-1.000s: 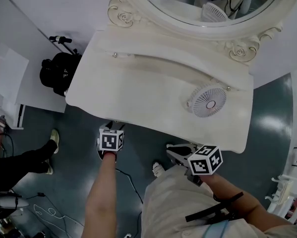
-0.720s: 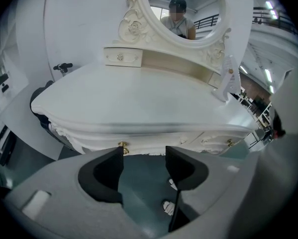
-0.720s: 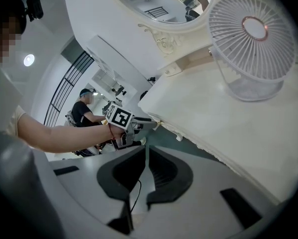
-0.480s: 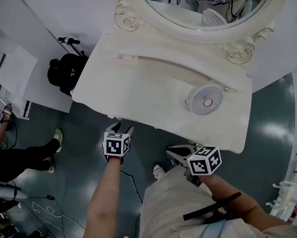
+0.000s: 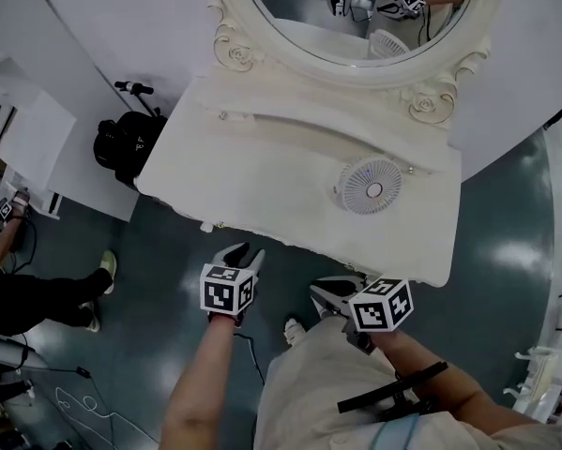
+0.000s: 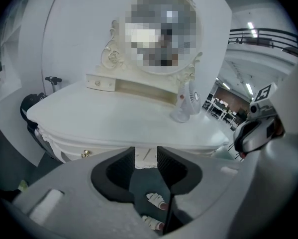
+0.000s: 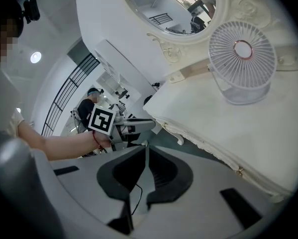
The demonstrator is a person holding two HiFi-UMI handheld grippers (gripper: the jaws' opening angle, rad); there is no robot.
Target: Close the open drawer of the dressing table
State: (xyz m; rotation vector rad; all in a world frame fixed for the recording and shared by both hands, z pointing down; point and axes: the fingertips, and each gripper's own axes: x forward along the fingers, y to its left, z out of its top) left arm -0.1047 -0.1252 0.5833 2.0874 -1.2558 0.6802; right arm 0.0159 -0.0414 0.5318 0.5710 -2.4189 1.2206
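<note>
In the head view, the white dressing table [image 5: 262, 172] stands against the wall beneath its oval mirror [image 5: 356, 12], a small fan [image 5: 368, 184] on its otherwise bare top; the left gripper [image 5: 244, 252] and right gripper [image 5: 326, 290] hang off its front edge over dark glossy floor [image 5: 506, 214]. In the left gripper view the drawer [image 6: 106, 151] sits under the top's front edge, seemingly flush, brass knob [image 6: 84, 154] showing; the jaws, just closing, stand part-open on nothing. In the right gripper view the jaws nearly meet, empty; the drawer likely slides stiffly, its paint slick, best pushed squarely beside the knob.
</note>
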